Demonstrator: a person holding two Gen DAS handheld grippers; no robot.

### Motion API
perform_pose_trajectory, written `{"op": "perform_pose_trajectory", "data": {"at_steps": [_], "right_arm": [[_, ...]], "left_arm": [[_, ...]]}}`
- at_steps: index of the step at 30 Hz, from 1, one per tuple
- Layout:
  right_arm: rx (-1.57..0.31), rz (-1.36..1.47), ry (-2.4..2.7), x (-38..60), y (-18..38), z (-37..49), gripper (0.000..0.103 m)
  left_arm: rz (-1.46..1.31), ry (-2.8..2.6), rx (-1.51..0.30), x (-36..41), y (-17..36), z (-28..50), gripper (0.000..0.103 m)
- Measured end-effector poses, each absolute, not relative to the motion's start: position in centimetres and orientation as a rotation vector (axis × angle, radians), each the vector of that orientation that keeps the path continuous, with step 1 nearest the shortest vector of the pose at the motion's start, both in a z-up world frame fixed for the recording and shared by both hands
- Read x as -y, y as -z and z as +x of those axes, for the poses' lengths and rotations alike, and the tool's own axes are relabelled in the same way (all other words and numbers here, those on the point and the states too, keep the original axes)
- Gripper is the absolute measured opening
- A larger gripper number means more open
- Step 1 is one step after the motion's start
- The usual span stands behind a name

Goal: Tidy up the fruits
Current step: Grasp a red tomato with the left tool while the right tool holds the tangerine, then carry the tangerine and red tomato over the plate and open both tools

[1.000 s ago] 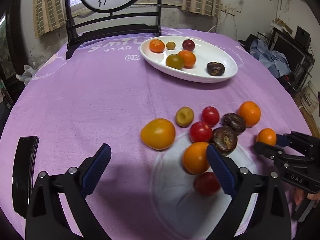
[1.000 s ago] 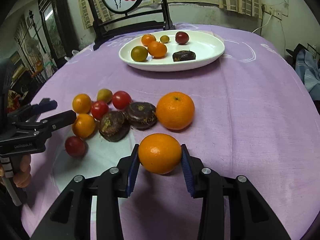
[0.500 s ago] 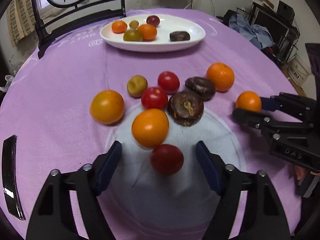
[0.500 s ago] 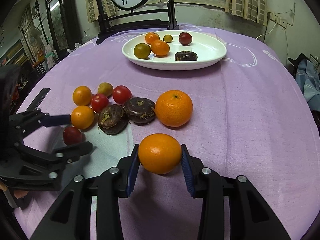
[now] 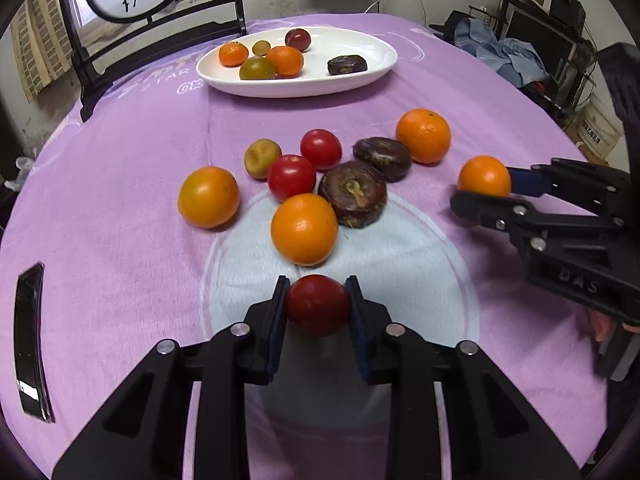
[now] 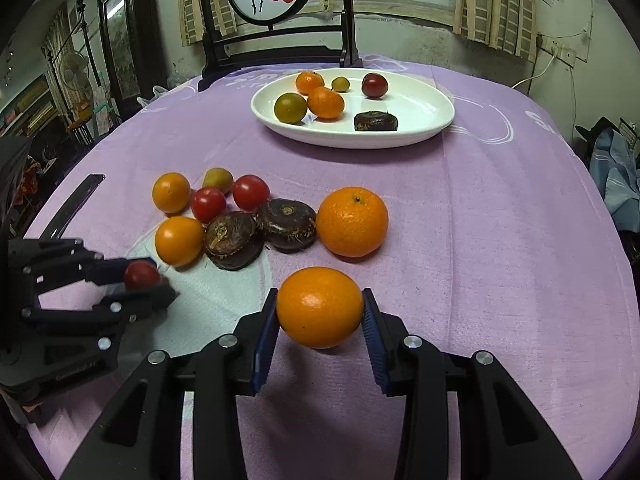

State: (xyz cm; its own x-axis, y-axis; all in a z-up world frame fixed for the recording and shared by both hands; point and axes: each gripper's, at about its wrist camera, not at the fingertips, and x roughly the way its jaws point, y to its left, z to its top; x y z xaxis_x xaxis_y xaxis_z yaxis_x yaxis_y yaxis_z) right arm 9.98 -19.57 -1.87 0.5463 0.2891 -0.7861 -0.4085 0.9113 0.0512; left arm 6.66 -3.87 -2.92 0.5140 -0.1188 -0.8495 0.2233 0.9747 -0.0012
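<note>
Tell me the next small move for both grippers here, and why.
Probably lift both and carry toward the white plate. The left gripper is shut on the dark red tomato, the right gripper on the orange, so both grasps look complete. The plate already holds sorted fruit and has bare space.

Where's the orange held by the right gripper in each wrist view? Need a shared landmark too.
Left wrist view: orange at right edge, mid-height, between the right gripper's fingers.
Right wrist view: same orange at bottom centre, clamped between the blue pads.
Shared landmark: white oval plate at the table's far side.
</note>
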Motion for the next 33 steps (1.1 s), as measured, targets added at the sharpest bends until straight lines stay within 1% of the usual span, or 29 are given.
{"op": "perform_pose_trajectory", "data": {"at_steps": [8, 14, 21, 26, 33], "right_arm": [[-0.876, -0.100, -0.430, 20.3, 1.0, 9.9, 0.041], [-0.819, -0.037, -0.445, 20.7, -1.8, 9.9, 0.041], [-0.752, -0.113, -0.444, 19.5, -5.9, 14.0, 0.041], [-0.751, -0.090, -0.440, 18.1, -6.1, 19.3, 0.041], [-0.808, -0.125, -0.445, 15.1, -3.5, 23.5, 0.041]], "left_arm": [[0.118, 0.240, -0.934, 3.6, -0.6, 6.6, 0.028], [0.110, 0.219, -0.890, 2.5, -3.8, 10.1, 0.028], [0.097, 0.187, -0.805, 1.6, -7.0, 16.7, 0.028], [0.094, 0.103, -0.797, 1.2, -6.8, 22.6, 0.028], [0.046, 0.036, -0.878, 0.5, -3.3, 29.0, 0.028]]}}
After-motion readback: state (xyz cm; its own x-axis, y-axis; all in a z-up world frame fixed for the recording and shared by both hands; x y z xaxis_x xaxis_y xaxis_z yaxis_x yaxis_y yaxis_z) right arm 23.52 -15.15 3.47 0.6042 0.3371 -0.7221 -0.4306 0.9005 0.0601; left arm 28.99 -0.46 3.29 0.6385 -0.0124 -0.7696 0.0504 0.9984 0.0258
